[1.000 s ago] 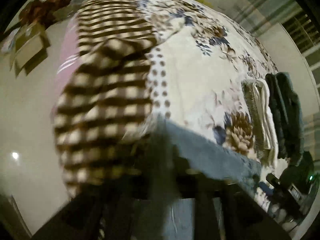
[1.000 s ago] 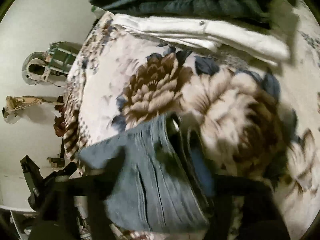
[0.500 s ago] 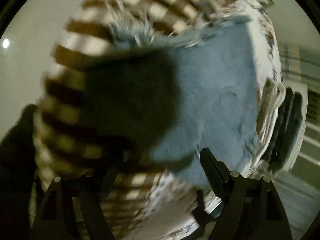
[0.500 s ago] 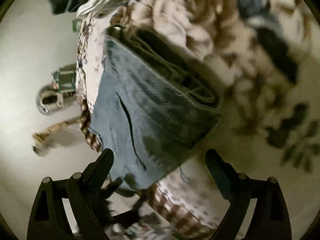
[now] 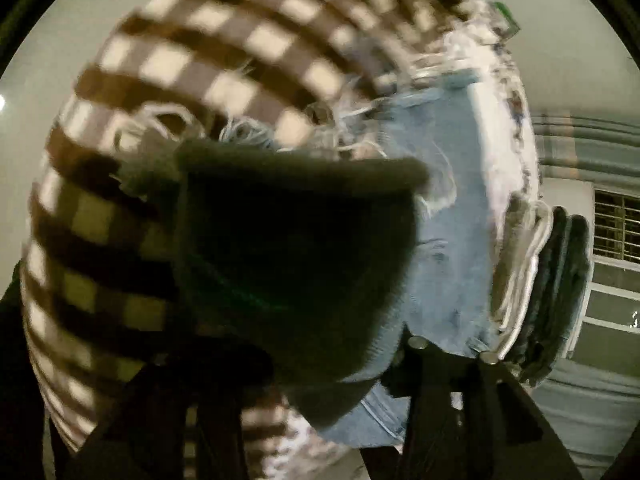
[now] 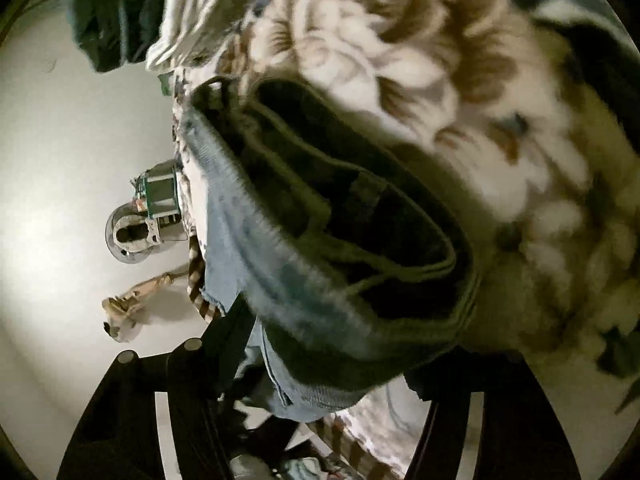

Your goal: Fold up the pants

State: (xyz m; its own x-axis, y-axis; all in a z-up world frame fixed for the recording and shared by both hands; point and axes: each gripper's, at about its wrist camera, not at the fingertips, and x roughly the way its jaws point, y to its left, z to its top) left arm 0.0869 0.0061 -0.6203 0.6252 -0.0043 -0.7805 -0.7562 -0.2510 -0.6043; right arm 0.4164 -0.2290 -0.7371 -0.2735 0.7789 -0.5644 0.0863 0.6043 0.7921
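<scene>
Light blue jeans lie folded on a flower-print bedspread. In the left wrist view the frayed hem end bulges dark and close between my fingers. My left gripper has its jaws wide apart around this end. In the right wrist view the stacked waistband end fills the middle. My right gripper is also spread wide around the folded jeans, with a finger on the left. Whether the pads press the denim is hidden.
A brown-and-cream checked blanket hangs over the bed edge. A stack of folded white and dark green clothes lies beyond the jeans. Objects stand on the pale floor beside the bed.
A second ago both grippers were shut on the jeans. They opened half a second ago, then moved closer, so the folded ends now fill both views.
</scene>
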